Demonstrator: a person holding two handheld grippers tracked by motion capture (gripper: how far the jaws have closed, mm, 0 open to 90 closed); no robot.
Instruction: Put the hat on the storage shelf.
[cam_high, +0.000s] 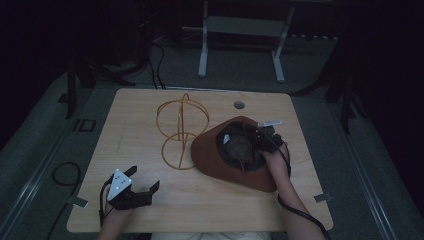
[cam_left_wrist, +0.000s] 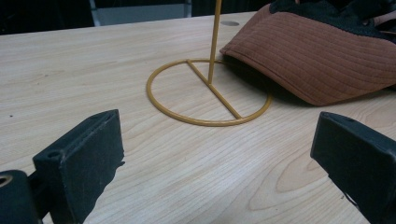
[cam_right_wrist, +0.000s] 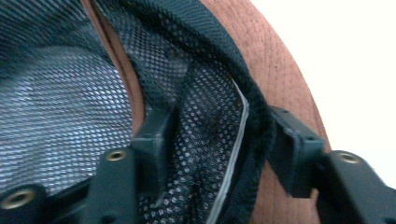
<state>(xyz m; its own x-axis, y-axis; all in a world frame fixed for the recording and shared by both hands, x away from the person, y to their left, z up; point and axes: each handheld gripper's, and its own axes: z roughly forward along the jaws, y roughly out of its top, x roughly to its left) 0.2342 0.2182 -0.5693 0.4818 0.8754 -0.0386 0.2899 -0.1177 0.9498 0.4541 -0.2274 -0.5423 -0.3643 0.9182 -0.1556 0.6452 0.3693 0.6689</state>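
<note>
Brown hat (cam_high: 220, 155): lies upside down on the wooden table (cam_high: 150, 210), right of centre, brim overlapping the base ring of the yellow wire stand (cam_high: 177, 131). High view: right gripper (cam_high: 260, 137) reaches into the crown. Right gripper view: one jaw inside against the black mesh lining (cam_right_wrist: 196, 116), one outside on the brown cloth, straddling the crown wall; full clamping cannot be told. Left gripper (cam_high: 142, 187): jaws spread wide, holding nothing, near the table's front-left; its view shows the stand's upright rod.
</note>
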